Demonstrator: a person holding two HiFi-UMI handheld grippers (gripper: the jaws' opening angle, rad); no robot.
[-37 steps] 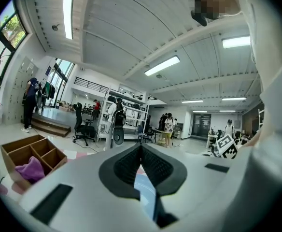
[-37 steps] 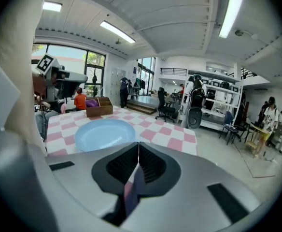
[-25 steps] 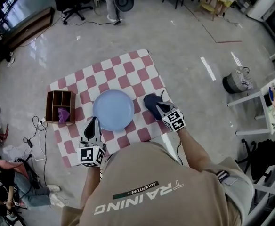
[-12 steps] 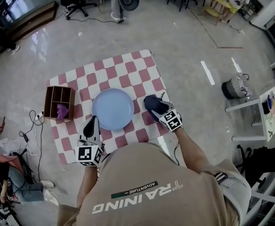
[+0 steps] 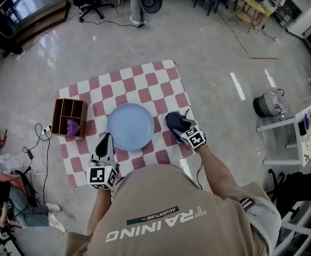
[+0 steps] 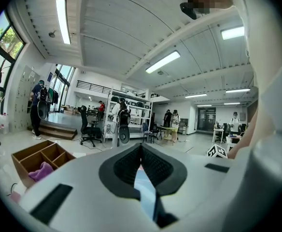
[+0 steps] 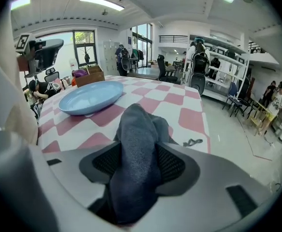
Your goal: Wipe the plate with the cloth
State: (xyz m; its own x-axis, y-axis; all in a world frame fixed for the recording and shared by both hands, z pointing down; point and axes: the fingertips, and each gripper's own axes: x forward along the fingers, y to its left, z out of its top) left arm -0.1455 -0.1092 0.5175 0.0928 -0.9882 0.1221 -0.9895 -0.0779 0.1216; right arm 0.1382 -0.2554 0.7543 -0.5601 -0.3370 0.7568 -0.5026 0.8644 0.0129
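The right gripper (image 5: 183,128) (image 7: 138,151) is clamped shut on the cloth (image 5: 172,120) (image 7: 138,129). The dark grey fold fills the space between its jaws and bulges out ahead of the tips. It hangs over the checked table (image 5: 150,81) (image 7: 179,100), to the right of the plate (image 5: 130,127) (image 7: 90,96) and apart from it, with some checks showing between the two. Whether the cloth touches the tabletop cannot be told.

The left gripper (image 5: 105,139) (image 6: 141,149) has its jaws drawn together and the tips meet. Only a thin slit is left behind them, and the plate's pale blue shows through it. Nothing is held there. Its tip sits at the plate's near-left rim, and contact is unclear.

The plate lies flat near the middle of the table, a little toward the near side. The right gripper is close to the table's right edge, and a short dark cord (image 7: 193,142) lies by that edge. Beyond the plate the checked top runs on to the far edge. At the left edge stands a wooden box (image 5: 62,111) (image 6: 35,158) with a purple rag (image 5: 73,127) (image 6: 40,170) in one compartment, well apart from the plate.
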